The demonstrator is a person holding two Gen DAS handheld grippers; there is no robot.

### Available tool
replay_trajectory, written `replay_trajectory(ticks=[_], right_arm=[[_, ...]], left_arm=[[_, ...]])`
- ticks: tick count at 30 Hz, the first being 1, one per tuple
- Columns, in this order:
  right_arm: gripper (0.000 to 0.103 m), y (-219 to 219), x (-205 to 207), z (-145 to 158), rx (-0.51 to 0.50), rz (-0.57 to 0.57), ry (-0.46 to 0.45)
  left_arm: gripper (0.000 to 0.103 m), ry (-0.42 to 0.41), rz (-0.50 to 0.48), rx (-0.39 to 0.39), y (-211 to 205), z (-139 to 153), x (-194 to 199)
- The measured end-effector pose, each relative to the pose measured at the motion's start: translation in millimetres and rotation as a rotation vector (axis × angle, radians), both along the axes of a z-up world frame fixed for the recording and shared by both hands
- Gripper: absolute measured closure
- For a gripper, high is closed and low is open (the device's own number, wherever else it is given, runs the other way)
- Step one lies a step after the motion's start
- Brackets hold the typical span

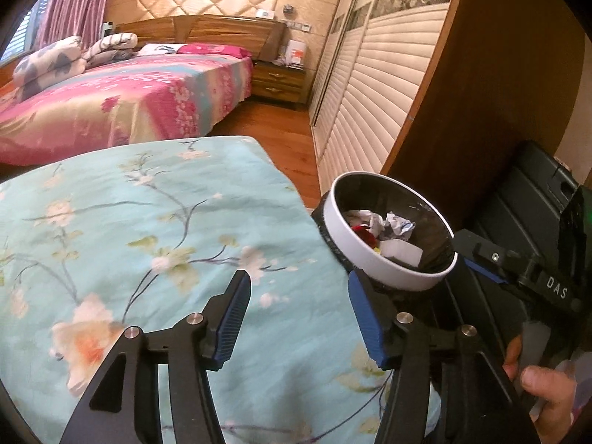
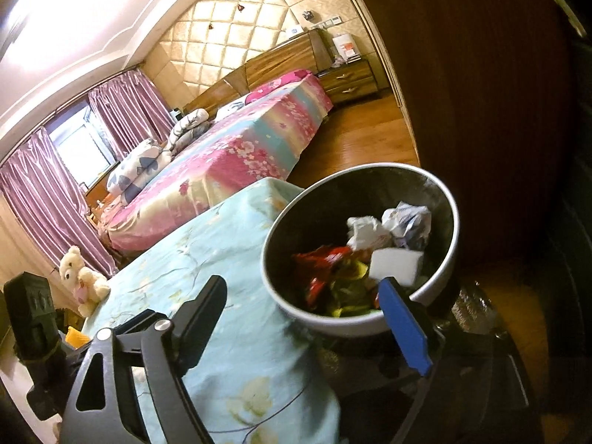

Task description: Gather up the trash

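Fingers spread and empty on both my left gripper (image 1: 299, 318) and right gripper (image 2: 307, 318), I hover beside the floral-sheeted table's (image 1: 148, 222) right edge, the trash bin (image 2: 344, 323), already holding crumpled paper (image 2: 407, 218), nearest my right.

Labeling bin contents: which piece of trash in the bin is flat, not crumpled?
The white rectangular piece at the near side of the trash bin. It is smooth and flat-edged; the white paper wads behind it are balled, the red wrapper creased.
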State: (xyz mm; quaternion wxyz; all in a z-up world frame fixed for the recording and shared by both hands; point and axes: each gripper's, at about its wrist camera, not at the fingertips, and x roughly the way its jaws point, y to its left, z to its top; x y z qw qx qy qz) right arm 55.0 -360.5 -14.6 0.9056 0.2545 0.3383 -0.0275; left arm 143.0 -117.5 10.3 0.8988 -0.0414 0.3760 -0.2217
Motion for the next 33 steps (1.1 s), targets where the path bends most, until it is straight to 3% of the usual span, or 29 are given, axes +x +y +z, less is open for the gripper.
replay_trajectory(ticks=[22, 33], right_arm=[[0.004, 39.5, -37.9, 12.1, -0.033, 0.026, -0.069], [0.001, 83.8, -55.2, 30.8, -0.143, 0.081, -0.160]], left_arm=[[0.026, -0.107, 0.087, -0.011, 43.7, 11.2, -75.4], [0.018, -0.270, 0.171, 0.043, 67.6, 24.4, -127.6]])
